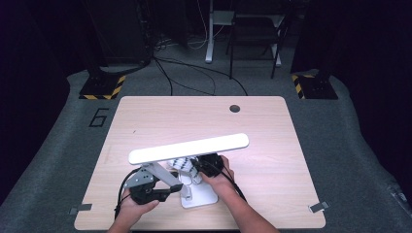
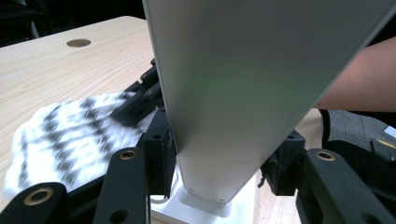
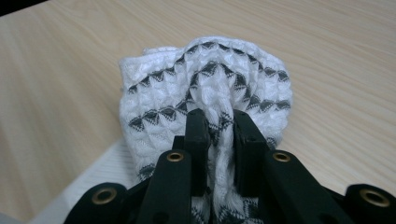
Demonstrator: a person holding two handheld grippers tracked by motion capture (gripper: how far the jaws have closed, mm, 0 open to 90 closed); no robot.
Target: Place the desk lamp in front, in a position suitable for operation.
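Your table (image 1: 145, 116) carries a white lamp (image 1: 189, 148) near its front edge, the long head lying across above the base (image 1: 201, 198). Your left gripper (image 1: 167, 190) sits left of the base, its jaws closed on the lamp's arm (image 2: 224, 140). Your right gripper (image 1: 201, 167), just right of it, has its jaws nearly closed, pinching a white-and-grey cloth (image 3: 205, 93) bunched on the table by the base.

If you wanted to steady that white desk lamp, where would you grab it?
Probably on the flat upright arm just above the base, jaws closing on its two narrow edges from the person's side. The left gripper already straddles it there; the long head overhangs too far.
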